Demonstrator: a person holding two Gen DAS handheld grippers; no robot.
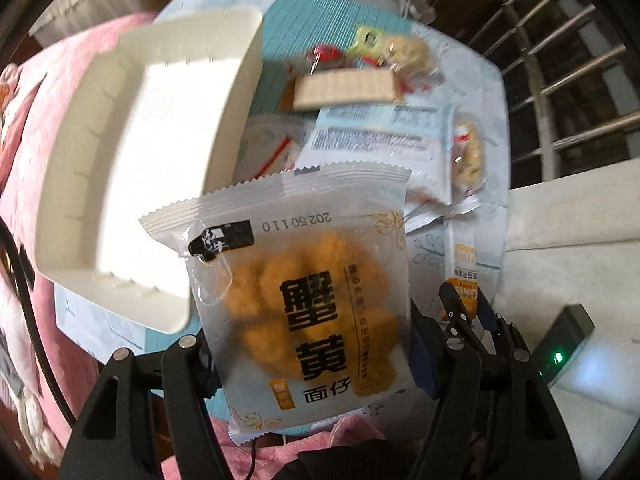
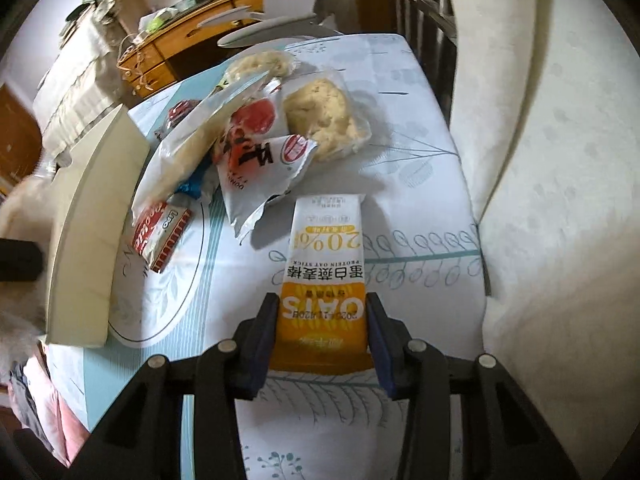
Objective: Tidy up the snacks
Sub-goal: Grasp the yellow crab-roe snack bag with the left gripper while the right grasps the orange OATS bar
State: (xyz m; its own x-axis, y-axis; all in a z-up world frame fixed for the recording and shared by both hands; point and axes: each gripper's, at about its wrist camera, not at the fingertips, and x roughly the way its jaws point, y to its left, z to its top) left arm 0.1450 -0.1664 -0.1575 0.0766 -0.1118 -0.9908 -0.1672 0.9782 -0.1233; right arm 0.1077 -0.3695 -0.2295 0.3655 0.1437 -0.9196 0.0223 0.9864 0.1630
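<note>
Left gripper point(image 1: 312, 352), jaws clamped on the crab-roe noodle packet point(image 1: 296, 304), holds it lifted just right of the white tray point(image 1: 80, 184). Right gripper point(image 2: 322, 336) jaws pinch the oat bar point(image 2: 326, 264), its long axis running straight ahead along the tabletop point(image 2: 420, 208).

You see hard daylight blowing out the floor of the white tray point(image 1: 160, 152) in your left view, while the desk cloth point(image 2: 404, 184) in your right view is evenly lit, with soft shadows beside the packets. Both fisheye views bend straight lines and go black at the corners. The far snacks point(image 1: 360, 68) smear with motion blur.
</note>
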